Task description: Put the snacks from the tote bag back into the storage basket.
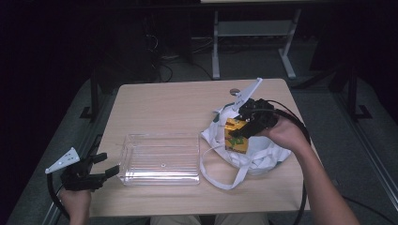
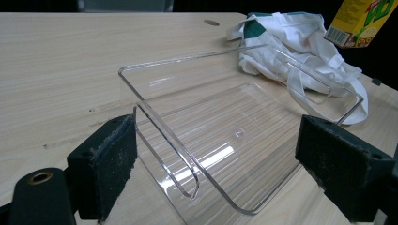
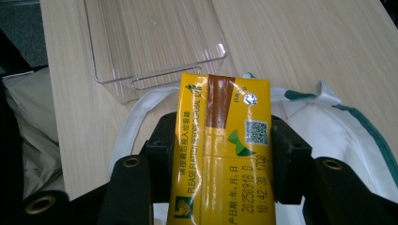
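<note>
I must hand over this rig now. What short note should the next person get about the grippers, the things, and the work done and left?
Right gripper: shut on the yellow carton, held above the white bag.
Left gripper: open, jaws at the near-left corner of the clear tray, not gripping it.
Done: carton lifted from the bag.
Left, probably: put the carton in the tray, which holds nothing yet.

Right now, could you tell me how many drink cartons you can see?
1: the yellow drink carton is clamped in the right gripper, held above the white cloth bag. More may be hidden inside the bag.
</note>
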Available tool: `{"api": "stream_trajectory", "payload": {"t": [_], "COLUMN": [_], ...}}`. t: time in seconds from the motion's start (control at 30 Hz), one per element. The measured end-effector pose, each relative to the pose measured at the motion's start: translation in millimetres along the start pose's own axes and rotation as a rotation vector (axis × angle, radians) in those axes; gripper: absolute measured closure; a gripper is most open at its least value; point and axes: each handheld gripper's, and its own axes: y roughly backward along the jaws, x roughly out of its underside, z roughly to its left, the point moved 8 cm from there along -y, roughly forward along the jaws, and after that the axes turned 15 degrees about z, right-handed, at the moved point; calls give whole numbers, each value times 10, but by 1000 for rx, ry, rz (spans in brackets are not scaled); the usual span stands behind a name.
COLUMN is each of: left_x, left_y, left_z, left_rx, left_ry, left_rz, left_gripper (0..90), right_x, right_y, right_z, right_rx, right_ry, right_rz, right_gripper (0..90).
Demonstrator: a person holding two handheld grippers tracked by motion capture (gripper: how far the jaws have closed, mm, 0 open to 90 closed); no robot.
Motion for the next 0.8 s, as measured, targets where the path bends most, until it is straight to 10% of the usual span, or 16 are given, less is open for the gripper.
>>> {"api": "stream_trajectory", "payload": {"t": [0.8], "left_x": [-4], "left_y": [3], "left_z": [3], "left_rx": [-2], "left_ry": [9], "left_rz": [-7], "left_gripper": [128], "right_x": [-341], "right_y": [-19], "right_z": [210], "right_rx": [-22], "right_ry": [89], "right_rz": [-27], "right_gripper": [518]}}
